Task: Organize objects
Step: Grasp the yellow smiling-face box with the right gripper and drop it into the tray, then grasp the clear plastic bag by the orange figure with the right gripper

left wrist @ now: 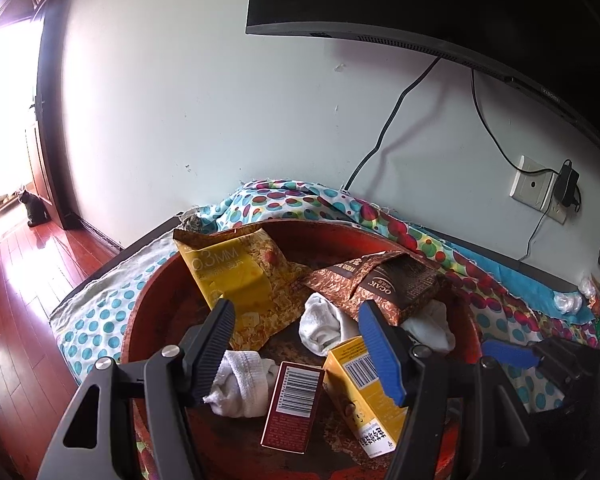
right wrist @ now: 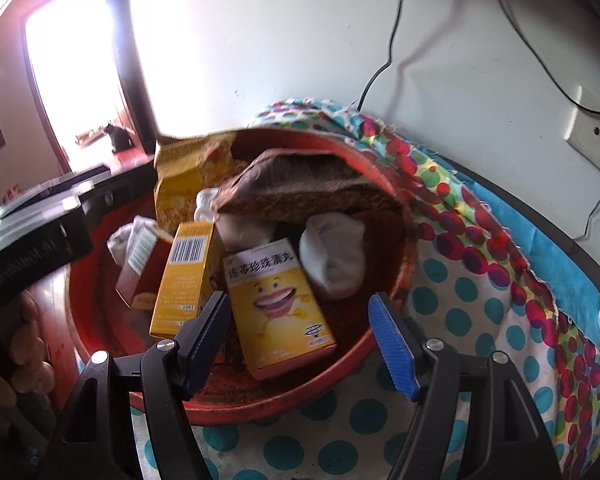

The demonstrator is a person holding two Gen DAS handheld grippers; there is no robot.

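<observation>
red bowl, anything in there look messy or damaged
Yes. The red bowl is a jumble: the yellow snack bag has a ragged, torn-open top, the brown bag lies slumped over white socks, and the smiley-face box lies tilted against the near rim.

A round red basin (right wrist: 384, 280) with a worn, rust-mottled matt floor sits on thin polka-dot cotton cloth (right wrist: 452, 304), frayed along its far edge. Inside, a glossy yellow foil snack bag (left wrist: 236, 276) and a crinkled brown foil packet (left wrist: 380, 280) lean by soft white terry socks (right wrist: 336, 260) (nap slightly pilled). A smooth yellow cardboard box with a smiling cartoon mouth (right wrist: 280, 304) and a dark red cardboard box (left wrist: 292, 404) show a satin print. Left, polished reddish wood flooring (left wrist: 16, 300) gleams. The painted wall (left wrist: 204, 100) looks matt and scuffed.
</observation>
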